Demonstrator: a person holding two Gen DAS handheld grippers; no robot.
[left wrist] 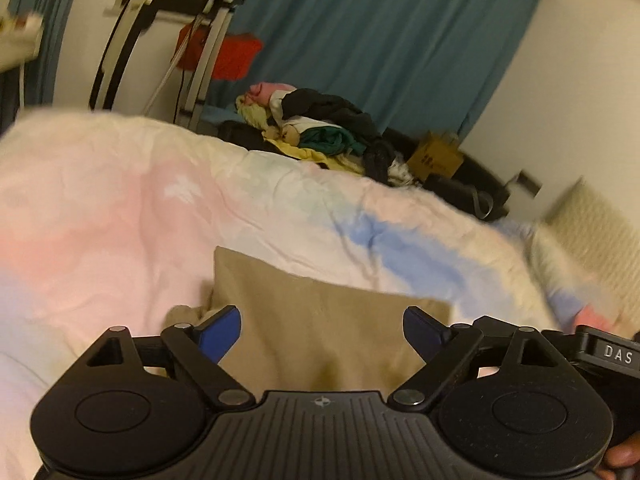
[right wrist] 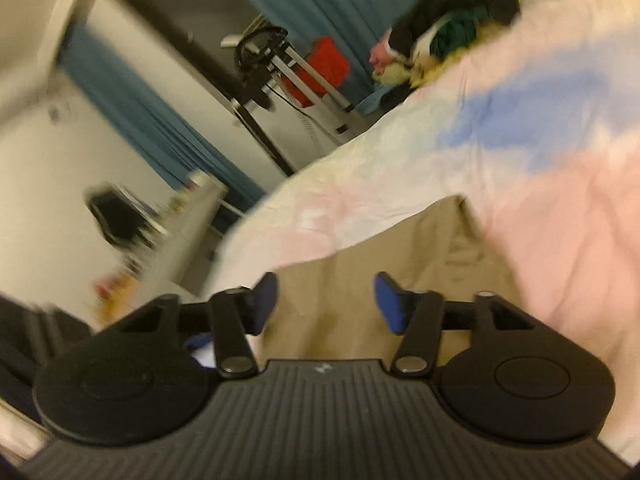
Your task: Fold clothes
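Trousers [left wrist: 320, 320]: tan, folded flat on bedspread [left wrist: 120, 208], just ahead of both grippers | left gripper [left wrist: 322, 330]: jaws wide apart, nothing held | right gripper [right wrist: 326, 304]: jaws part open, empty | advice: folded edge is best pressed flat before the clothes pile [left wrist: 320, 132] beyond is reached for.

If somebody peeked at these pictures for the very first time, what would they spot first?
Probably the tan folded garment lying on the pastel pink-and-blue bedspread, right in front of both grippers. The left gripper and right gripper hover over it with jaws open and nothing between them. Next, the jumbled pile of unfolded clothes at the bed's far edge stands out against the teal curtain.
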